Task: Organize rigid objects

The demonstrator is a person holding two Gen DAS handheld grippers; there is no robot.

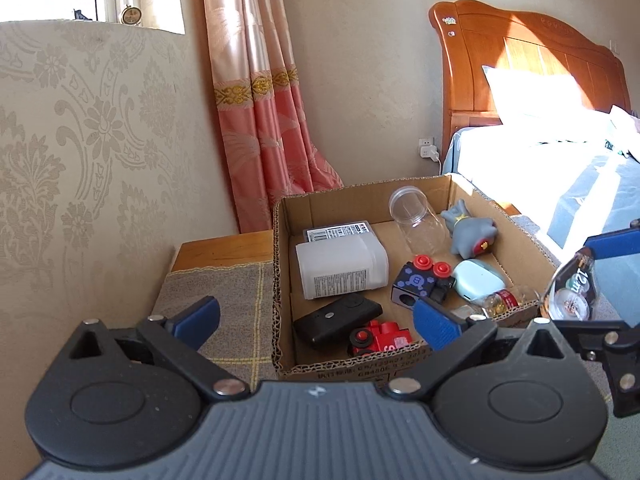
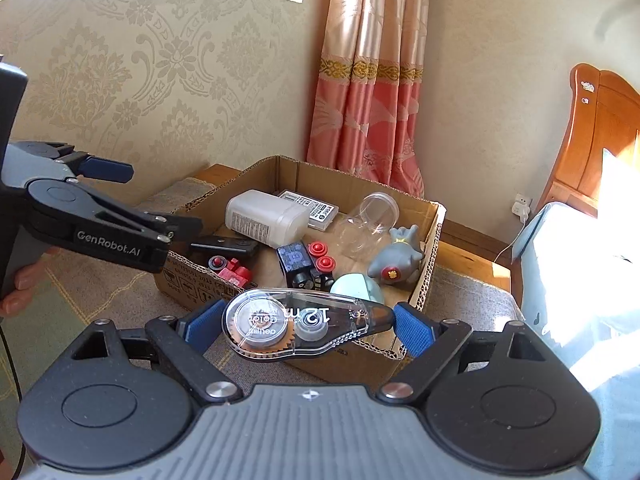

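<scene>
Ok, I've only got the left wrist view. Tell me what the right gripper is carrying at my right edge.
Observer: A clear correction tape dispenser, clamped lengthwise between the right gripper's blue fingers.
Operator: Now describe my left gripper from outside.
Observer: The left gripper shows side-on by the cardboard box's left corner, with nothing between its fingers.
Operator: Say who is holding it.
Observer: A person's hand is on its handle at the frame's left edge.

Brown cardboard box (image 1: 516, 236), pink-and-gold curtain (image 1: 260, 92), grey plaid mat (image 1: 236, 296).
</scene>
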